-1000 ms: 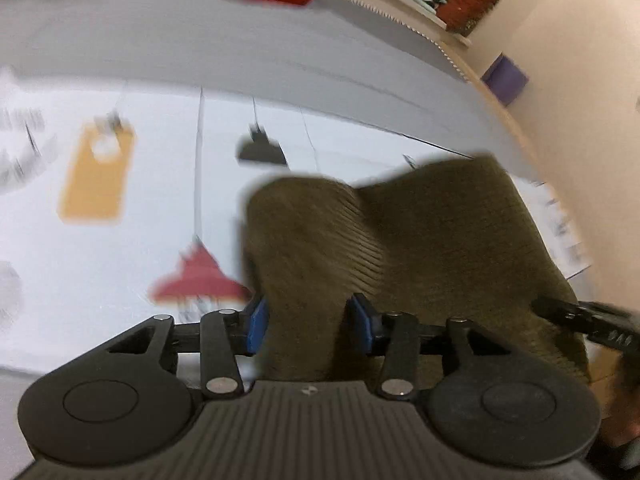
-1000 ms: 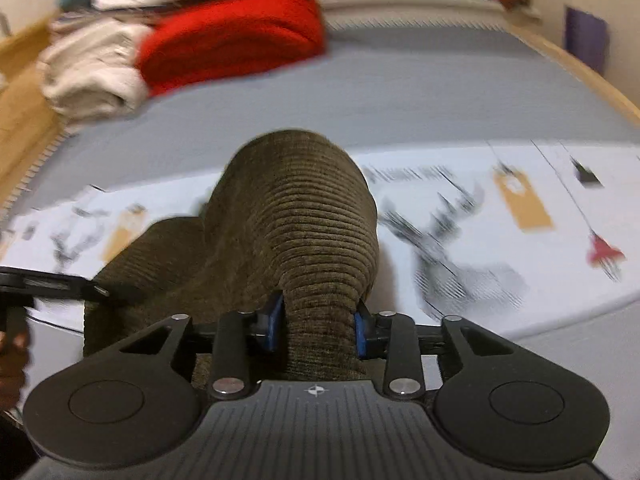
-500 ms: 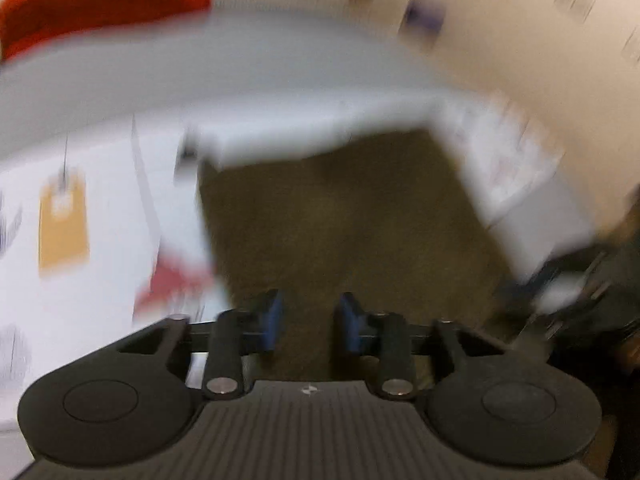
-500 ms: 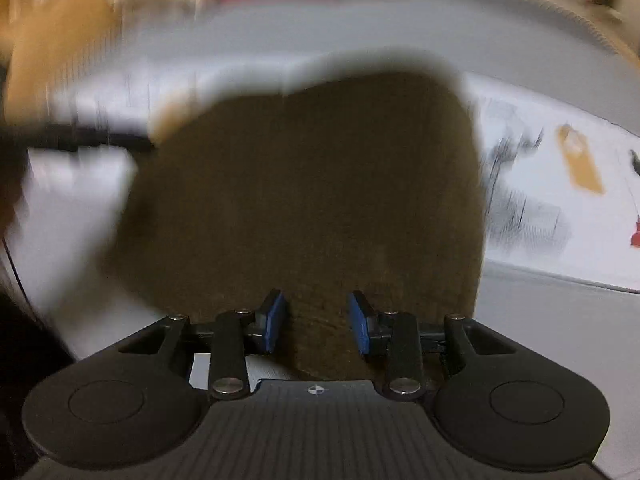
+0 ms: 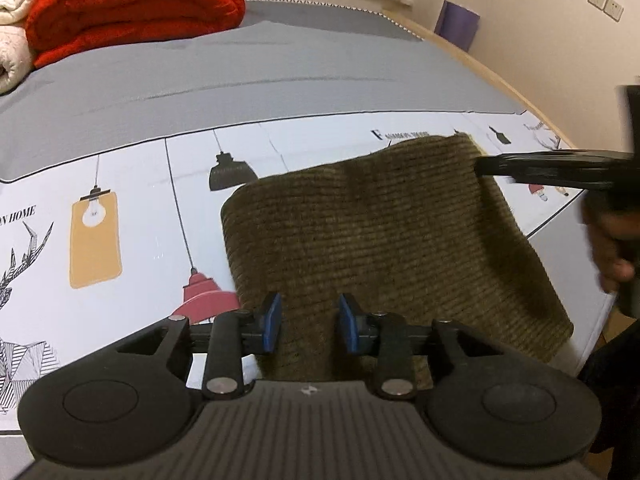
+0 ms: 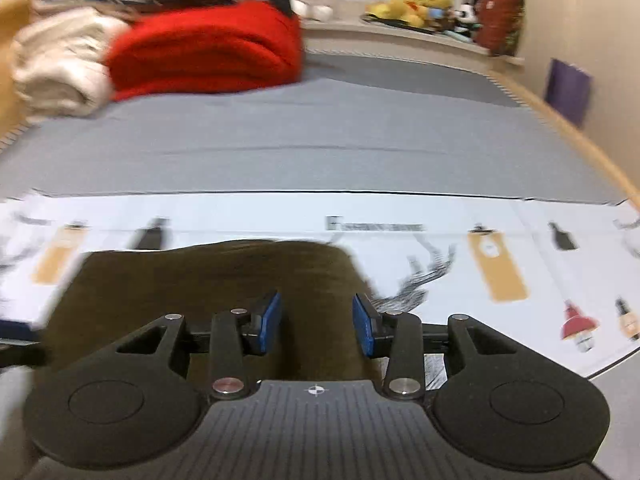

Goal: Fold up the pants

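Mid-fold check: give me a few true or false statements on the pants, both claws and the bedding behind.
1. The pants lie flat on the printed sheet. True.
2. The left claw is clamped shut on the cloth. False: its pads stand apart, fabric between them.
3. The right claw is open. True.
4. The folded blanket behind is blue. False: it is red.
5. The pants are denim. False: olive ribbed cloth.

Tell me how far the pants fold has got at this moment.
Done: the olive corduroy pants lie as a flat folded rectangle on the printed sheet. In hand: the left gripper and right gripper both sit open over the near edge. Left: perhaps only withdrawing; whether another fold follows is unclear.
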A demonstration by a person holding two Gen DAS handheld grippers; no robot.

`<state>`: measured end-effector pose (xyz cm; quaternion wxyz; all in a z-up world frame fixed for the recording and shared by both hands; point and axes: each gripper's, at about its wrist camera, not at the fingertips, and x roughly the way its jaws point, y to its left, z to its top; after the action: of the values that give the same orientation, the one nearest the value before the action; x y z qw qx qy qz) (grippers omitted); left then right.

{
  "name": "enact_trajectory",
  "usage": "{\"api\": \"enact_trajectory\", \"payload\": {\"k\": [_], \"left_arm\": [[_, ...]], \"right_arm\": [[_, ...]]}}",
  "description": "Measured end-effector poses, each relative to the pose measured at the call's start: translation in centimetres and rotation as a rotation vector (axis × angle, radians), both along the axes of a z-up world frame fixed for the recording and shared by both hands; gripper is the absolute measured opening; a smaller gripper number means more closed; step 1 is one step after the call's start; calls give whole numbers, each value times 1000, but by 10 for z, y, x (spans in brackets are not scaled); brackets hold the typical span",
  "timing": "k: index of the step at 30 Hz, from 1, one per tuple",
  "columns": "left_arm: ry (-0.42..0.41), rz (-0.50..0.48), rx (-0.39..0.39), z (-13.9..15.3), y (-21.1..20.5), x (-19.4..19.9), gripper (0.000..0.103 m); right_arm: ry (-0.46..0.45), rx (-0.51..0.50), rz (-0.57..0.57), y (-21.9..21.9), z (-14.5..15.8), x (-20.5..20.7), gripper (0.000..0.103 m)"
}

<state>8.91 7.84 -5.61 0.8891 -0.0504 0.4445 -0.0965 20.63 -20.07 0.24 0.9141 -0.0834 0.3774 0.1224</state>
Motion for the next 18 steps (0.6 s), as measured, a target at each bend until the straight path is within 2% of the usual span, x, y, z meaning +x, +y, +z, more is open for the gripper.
{"api": "enact_trajectory", "payload": {"k": [3,5,7,9,10,12,13,14,16,18], "left_arm": [[-16,-8,20,2,-1,2,37],[-27,-12,30,3,0,3,37],[-42,-17,34,3,1,4,37],[-41,-24,18,2,1,7,37],[-13,-23,21,-3,2,11,37],[88,-1,64,-24,3,19,50],[105,24,48,-28,7,20,57],[119,42,22,-28,11,22,56],[111,56,2,-23,15,21,56],[66,51,35,-16,11,15,56]], "right_arm": [[62,-91,-4,16,-28,25,41],[75,-161,-4,27,-44,39,41],[81,-189,-5,34,-52,47,41],[84,-191,-5,42,-52,49,41],[88,-188,-6,42,-52,46,41],[98,-169,-12,38,-48,47,41],[103,-152,-14,37,-43,45,42],[103,-143,-15,36,-42,45,42],[89,-128,-15,34,-39,39,44],[74,-86,-33,27,-28,30,44]]}}
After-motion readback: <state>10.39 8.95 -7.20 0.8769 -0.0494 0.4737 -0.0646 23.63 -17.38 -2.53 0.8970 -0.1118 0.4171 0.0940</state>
